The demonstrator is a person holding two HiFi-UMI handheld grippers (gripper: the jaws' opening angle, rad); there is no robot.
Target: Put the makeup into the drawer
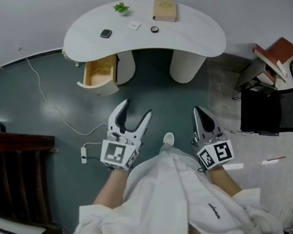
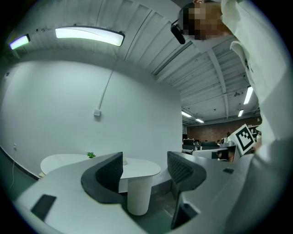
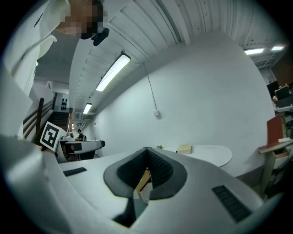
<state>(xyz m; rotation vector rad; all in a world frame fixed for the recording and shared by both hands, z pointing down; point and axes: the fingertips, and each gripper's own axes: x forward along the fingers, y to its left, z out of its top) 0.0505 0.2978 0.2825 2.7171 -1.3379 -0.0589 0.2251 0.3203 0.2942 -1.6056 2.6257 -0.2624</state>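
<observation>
Left gripper (image 1: 137,108): jaws spread wide, nothing between them. Right gripper (image 1: 196,113): jaws closed tip to tip, empty. Both point level toward the table, well short of it.

Drawer (image 1: 99,73), under the table's left end: pulled out, looks bare inside.

On the white table (image 1: 200,37): small dark compact (image 1: 105,33) toward the left, small round pot (image 1: 154,29) mid-top. Likely the makeup; too small to be sure.

Judgement: both light, rigid and smooth-shelled, apt to skid on the tabletop. Take the compact low across its side edges, the pot across its rim. Squeeze gently, since a hinged lid may pop.
</observation>
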